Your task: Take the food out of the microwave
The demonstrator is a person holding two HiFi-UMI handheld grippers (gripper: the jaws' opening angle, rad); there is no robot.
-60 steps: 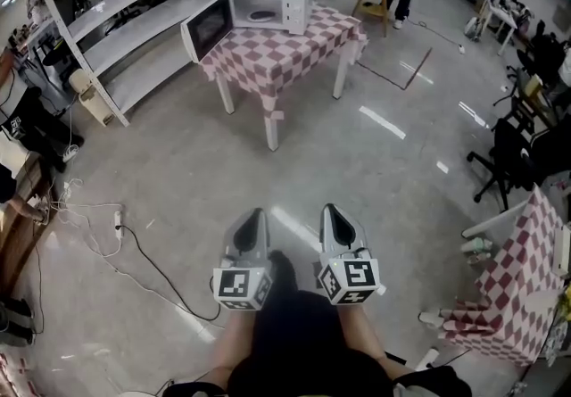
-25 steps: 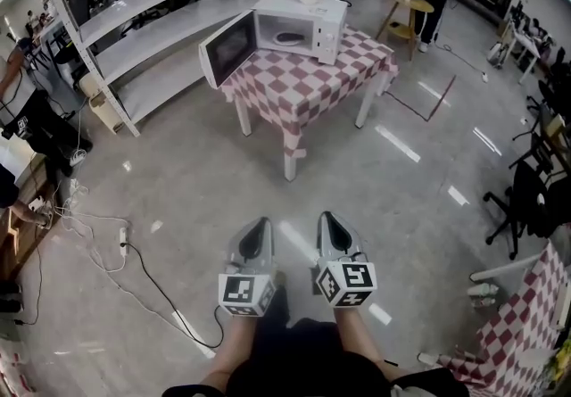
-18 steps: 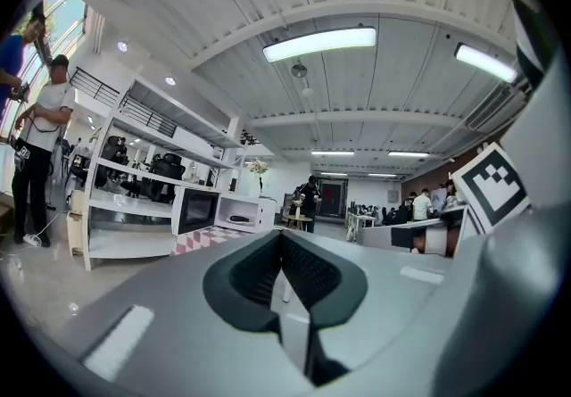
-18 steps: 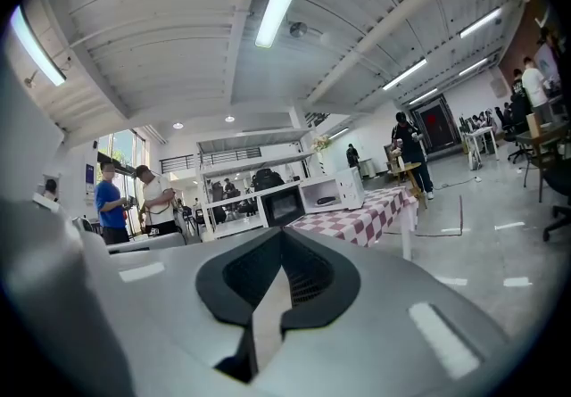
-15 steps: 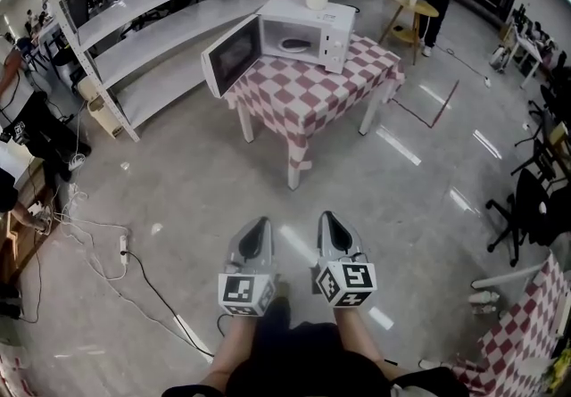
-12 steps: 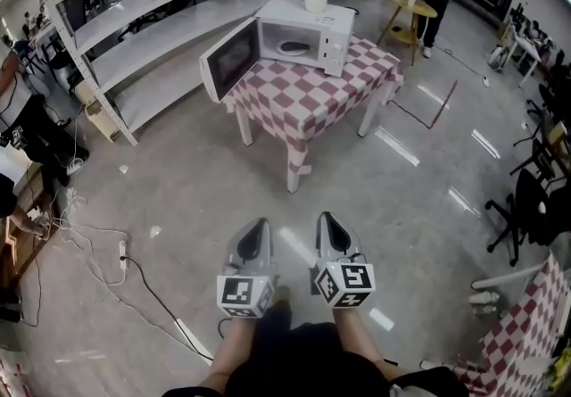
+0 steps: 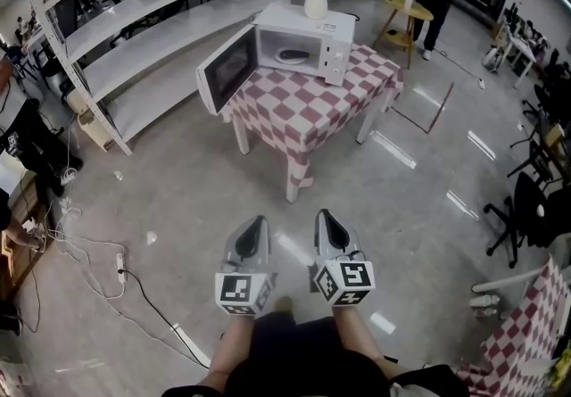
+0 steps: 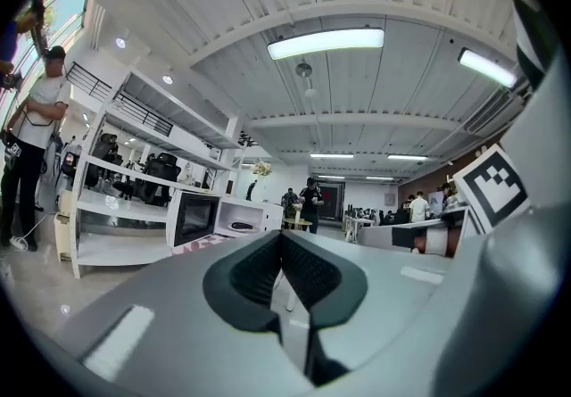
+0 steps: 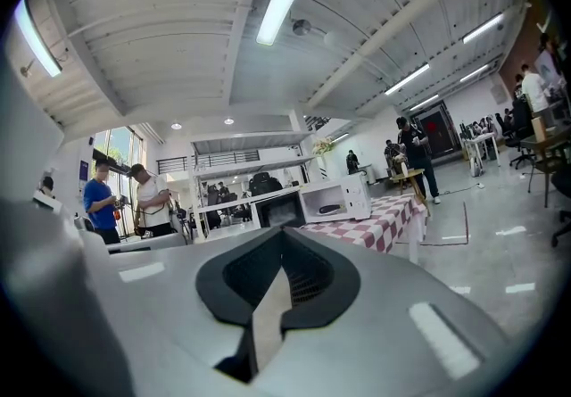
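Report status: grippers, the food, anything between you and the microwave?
Left gripper and right gripper: jaws shut, empty, out front over floor. Microwave door open, plate inside, untouched. Table some way ahead; nothing in the path.

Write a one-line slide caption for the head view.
Shut left gripper and right gripper face open microwave on checkered table.

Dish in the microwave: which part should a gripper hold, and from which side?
Probably its near rim, coming from the open front. The dish lies flat and low inside the microwave, whose walls close the other sides; the door stands swung wide to the left.
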